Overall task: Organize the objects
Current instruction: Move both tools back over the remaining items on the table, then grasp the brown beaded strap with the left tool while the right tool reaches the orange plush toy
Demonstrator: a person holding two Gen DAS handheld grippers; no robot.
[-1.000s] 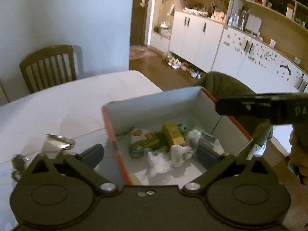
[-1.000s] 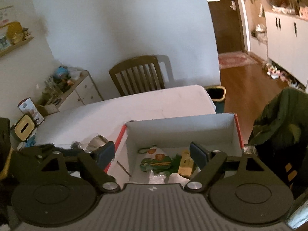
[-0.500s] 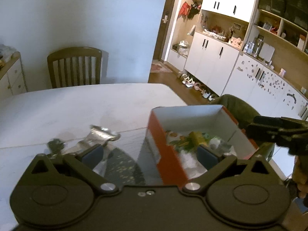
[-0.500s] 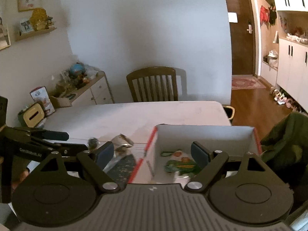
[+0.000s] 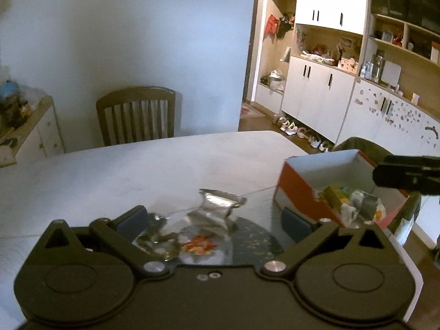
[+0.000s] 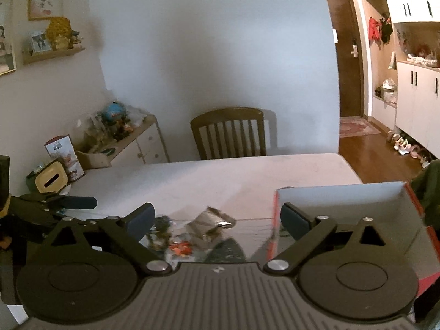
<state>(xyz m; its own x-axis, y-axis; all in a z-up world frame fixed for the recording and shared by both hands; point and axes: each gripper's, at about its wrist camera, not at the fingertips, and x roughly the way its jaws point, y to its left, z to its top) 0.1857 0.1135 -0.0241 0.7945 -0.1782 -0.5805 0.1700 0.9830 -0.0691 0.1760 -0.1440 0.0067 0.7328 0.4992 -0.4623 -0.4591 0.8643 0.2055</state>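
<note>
On the white table (image 5: 115,170), the left gripper (image 5: 213,217) hangs spread wide and empty over a crinkled silver packet (image 5: 217,206) lying between its fingers, while the orange box (image 5: 299,192) of small items sits to the right, beside the equally wide-open, empty right gripper (image 6: 217,217).

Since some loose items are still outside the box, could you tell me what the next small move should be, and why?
Probably lower the left gripper, whose jaws are open and empty, onto the crumpled silver wrapper straight ahead of it. The wrapper lies on the table beside the orange box, which already holds other small items, so it looks like the nearest thing left to pick up.
</note>
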